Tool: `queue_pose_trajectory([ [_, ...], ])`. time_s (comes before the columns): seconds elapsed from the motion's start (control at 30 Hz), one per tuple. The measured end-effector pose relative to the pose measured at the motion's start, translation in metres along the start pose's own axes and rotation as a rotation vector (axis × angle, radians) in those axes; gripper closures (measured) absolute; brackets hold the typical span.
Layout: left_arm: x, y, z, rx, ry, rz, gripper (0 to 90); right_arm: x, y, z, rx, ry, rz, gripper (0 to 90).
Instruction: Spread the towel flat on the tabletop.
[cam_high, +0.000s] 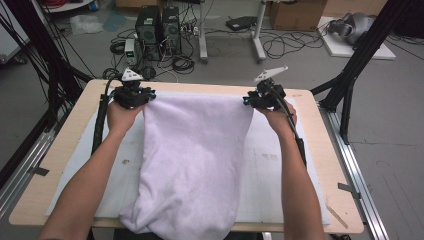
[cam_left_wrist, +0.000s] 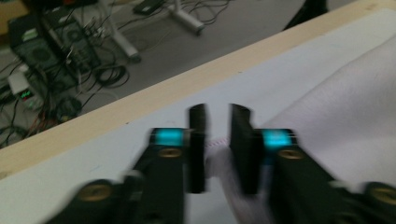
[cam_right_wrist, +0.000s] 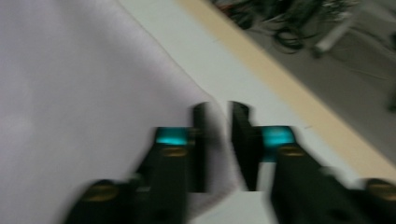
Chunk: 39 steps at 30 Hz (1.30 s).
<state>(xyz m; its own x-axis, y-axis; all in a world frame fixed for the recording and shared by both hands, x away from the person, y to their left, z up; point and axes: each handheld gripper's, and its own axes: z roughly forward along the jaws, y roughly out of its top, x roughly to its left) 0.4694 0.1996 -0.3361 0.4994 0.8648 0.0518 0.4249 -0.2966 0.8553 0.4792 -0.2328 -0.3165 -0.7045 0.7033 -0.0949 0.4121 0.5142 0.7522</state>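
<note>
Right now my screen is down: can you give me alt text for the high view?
A pale towel lies lengthwise down a white mat on a wooden table, its near end hanging over the front edge. A person's hands hold the left gripper and right gripper at the towel's two far corners. Beyond the table, computers and cables sit on the floor.

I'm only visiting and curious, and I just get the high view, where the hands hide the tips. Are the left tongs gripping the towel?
Observer: In the left gripper view, the left tongs stand apart, with the towel hem in the gap.
Operator: And the right ones?
Observer: The right tongs are apart too, and the towel's corner reaches between them.
Operator: So nothing's pinched?
Observer: It seems not. The mat shows through each gap.
</note>
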Motion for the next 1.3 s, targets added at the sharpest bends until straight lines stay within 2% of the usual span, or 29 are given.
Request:
queue_pose_trajectory([
  [0.03, 0.002, -0.005, 0.007, 0.041, -0.041, -0.002, 63.5, -0.002, -0.004, 0.007, 0.008, 0.020, 0.021, 62.1],
  [0.07, 0.002, -0.005, 0.007, 0.041, -0.041, -0.002, 62.1, 0.000, -0.008, 0.013, 0.023, 0.034, 0.024, 61.5],
  [0.1, 0.002, -0.010, 0.008, 0.053, -0.065, 0.002, 60.5, 0.004, -0.014, 0.018, 0.039, 0.040, 0.015, 60.9],
  [0.17, -0.001, -0.025, 0.008, 0.079, -0.108, 0.026, 59.3, 0.015, -0.028, 0.025, 0.040, 0.068, -0.011, 60.6],
  [0.23, -0.002, -0.041, 0.006, 0.087, -0.133, 0.017, 58.7, 0.024, -0.041, 0.029, 0.069, 0.119, 0.010, 57.5],
  [0.27, -0.003, -0.049, 0.003, 0.085, -0.152, 0.018, 58.7, 0.030, -0.048, 0.028, 0.053, 0.135, 0.001, 57.8],
  [0.3, -0.005, -0.056, 0.000, 0.084, -0.163, 0.019, 58.5, 0.037, -0.055, 0.026, 0.040, 0.145, -0.015, 57.8],
  [0.37, -0.008, -0.068, -0.009, 0.073, -0.179, 0.030, 57.9, 0.049, -0.067, 0.019, 0.010, 0.177, -0.010, 57.5],
  [0.43, -0.013, -0.079, -0.018, 0.073, -0.199, 0.055, 57.9, 0.055, -0.073, 0.016, 0.000, 0.193, -0.010, 57.5],
  [0.47, -0.015, -0.083, -0.024, 0.073, -0.216, 0.062, 57.5, 0.060, -0.078, 0.011, 0.004, 0.196, -0.015, 57.0],
  [0.53, -0.023, -0.095, -0.041, 0.043, -0.248, 0.075, 56.3, 0.074, -0.091, -0.004, -0.040, 0.224, -0.009, 55.6],
  [0.57, -0.023, -0.095, -0.041, 0.043, -0.248, 0.075, 55.6, 0.077, -0.094, -0.008, -0.050, 0.235, -0.009, 55.5],
  [0.67, -0.032, -0.108, -0.059, 0.020, -0.282, 0.090, 54.7, 0.098, -0.106, -0.024, -0.081, 0.264, -0.041, 53.9],
  [0.7, -0.034, -0.112, -0.064, 0.015, -0.295, 0.089, 54.7, 0.098, -0.106, -0.024, -0.081, 0.264, -0.041, 53.9],
  [0.73, -0.039, -0.122, -0.072, 0.023, -0.313, 0.099, 54.4, 0.109, -0.108, -0.029, -0.033, 0.305, -0.046, 51.0],
  [0.77, -0.039, -0.122, -0.072, 0.023, -0.313, 0.099, 54.1, 0.116, -0.110, -0.032, -0.037, 0.315, -0.060, 51.4],
  [0.8, -0.042, -0.127, -0.075, 0.030, -0.324, 0.105, 54.1, 0.116, -0.110, -0.032, -0.037, 0.315, -0.060, 51.4],
  [0.83, -0.045, -0.132, -0.079, 0.036, -0.332, 0.113, 53.8, 0.131, -0.117, -0.039, -0.076, 0.320, -0.096, 52.2],
  [0.87, -0.050, -0.142, -0.086, 0.045, -0.345, 0.122, 53.8, 0.137, -0.120, -0.040, -0.060, 0.339, -0.100, 51.6],
  [0.93, -0.055, -0.150, -0.093, 0.049, -0.364, 0.137, 53.7, 0.149, -0.130, -0.040, -0.050, 0.368, -0.112, 51.6],
  [1.0, -0.062, -0.156, -0.100, 0.059, -0.389, 0.154, 53.2, 0.159, -0.139, -0.039, -0.035, 0.385, -0.125, 51.6],
  [1.03, -0.062, -0.156, -0.100, 0.059, -0.389, 0.154, 53.2, 0.159, -0.139, -0.039, -0.035, 0.385, -0.125, 51.6],
  [1.1, -0.069, -0.161, -0.104, 0.078, -0.412, 0.192, 53.2, 0.169, -0.151, -0.034, -0.009, 0.404, -0.120, 52.1],
  [1.13, -0.075, -0.165, -0.103, 0.108, -0.419, 0.216, 53.6, 0.171, -0.155, -0.031, 0.007, 0.404, -0.126, 53.1],
  [1.17, -0.075, -0.165, -0.103, 0.108, -0.419, 0.216, 55.1, 0.173, -0.157, -0.027, 0.025, 0.408, -0.126, 55.5],
  [1.2, -0.078, -0.170, -0.099, 0.148, -0.433, 0.234, 57.7, 0.174, -0.159, -0.024, 0.048, 0.412, -0.135, 60.4],
  [1.23, -0.078, -0.170, -0.099, 0.148, -0.433, 0.234, 61.5, 0.174, -0.159, -0.024, 0.048, 0.412, -0.135, 60.4],
  [1.27, -0.080, -0.173, -0.096, 0.170, -0.446, 0.246, 61.5, 0.176, -0.160, -0.021, 0.079, 0.413, -0.151, 65.5],
  [1.3, -0.082, -0.175, -0.093, 0.174, -0.453, 0.256, 68.4, 0.178, -0.161, -0.021, 0.073, 0.405, -0.172, 79.6],
])
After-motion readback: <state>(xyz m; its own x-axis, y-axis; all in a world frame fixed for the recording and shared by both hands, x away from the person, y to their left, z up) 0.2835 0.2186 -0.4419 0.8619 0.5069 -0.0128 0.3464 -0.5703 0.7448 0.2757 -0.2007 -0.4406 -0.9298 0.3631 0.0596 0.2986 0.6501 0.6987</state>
